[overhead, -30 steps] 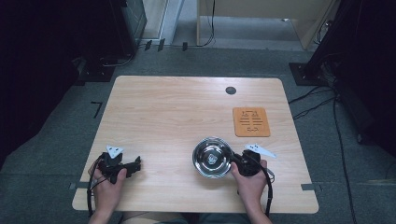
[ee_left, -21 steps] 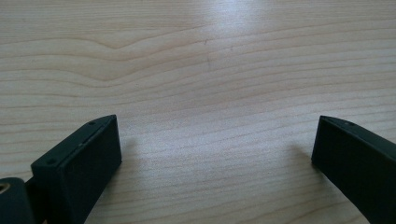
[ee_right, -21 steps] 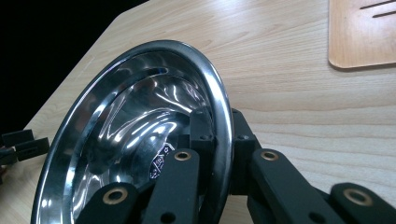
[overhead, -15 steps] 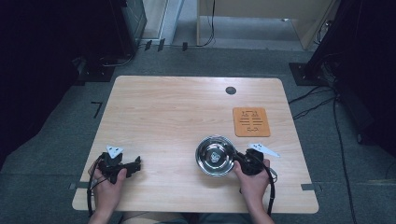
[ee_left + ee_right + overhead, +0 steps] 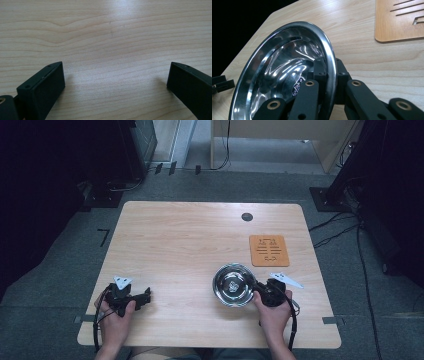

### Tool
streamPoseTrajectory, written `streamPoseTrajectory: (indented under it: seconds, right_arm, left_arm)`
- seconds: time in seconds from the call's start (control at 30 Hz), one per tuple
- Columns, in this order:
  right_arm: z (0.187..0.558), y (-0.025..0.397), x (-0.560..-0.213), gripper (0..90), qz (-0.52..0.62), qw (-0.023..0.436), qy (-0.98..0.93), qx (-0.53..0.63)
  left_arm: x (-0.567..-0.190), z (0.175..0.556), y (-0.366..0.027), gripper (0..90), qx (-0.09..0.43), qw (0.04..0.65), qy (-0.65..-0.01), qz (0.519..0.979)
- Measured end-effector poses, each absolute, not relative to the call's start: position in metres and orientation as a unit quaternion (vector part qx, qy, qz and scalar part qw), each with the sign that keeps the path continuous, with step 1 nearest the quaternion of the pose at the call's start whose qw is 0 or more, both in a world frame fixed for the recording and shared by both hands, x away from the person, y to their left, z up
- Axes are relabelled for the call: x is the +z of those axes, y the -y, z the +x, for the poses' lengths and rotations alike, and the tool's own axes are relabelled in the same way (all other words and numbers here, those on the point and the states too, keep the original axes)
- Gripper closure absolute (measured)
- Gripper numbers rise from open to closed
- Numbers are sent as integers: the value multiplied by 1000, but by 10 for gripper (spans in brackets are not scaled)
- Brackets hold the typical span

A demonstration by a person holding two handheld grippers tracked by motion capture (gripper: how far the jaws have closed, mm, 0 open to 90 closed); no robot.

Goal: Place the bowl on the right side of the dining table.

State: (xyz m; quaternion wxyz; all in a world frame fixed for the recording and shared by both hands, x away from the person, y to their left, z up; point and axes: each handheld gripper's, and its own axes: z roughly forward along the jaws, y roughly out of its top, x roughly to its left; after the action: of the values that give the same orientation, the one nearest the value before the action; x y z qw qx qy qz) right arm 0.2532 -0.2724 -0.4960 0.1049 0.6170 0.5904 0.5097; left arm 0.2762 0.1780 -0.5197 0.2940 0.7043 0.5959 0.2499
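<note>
A shiny steel bowl (image 5: pixel 234 285) is sitting near the table's (image 5: pixel 190 245) front edge, its rim pinched at three o'clock by the right gripper (image 5: pixel 261 291), not yet placed on the wooden trivet (image 5: pixel 269 250) at one o'clock, while the left gripper (image 5: pixel 145 296) is resting with jaws apart.

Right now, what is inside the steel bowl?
The steel bowl holds no loose object. Inside are reflections, a dark mark on its bottom and one jaw of the right gripper, which clamps the rim. That jaw covers a little of the inner wall.

Matte black left gripper (image 5: pixel 146 296) carrying a grey three-cornered plate, black cable trailing; matte black right gripper (image 5: pixel 258 289) alike, brass-ringed pivots on its linkage; forearms bare.
</note>
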Motion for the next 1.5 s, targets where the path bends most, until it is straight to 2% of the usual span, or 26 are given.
streamPoseTrajectory:
  seconds: [1.5]
  right_arm:
    - [256,300,-495,854,638,132,-559,513]
  left_arm:
    - [-520,276,-178,12,250,294,-596,704]
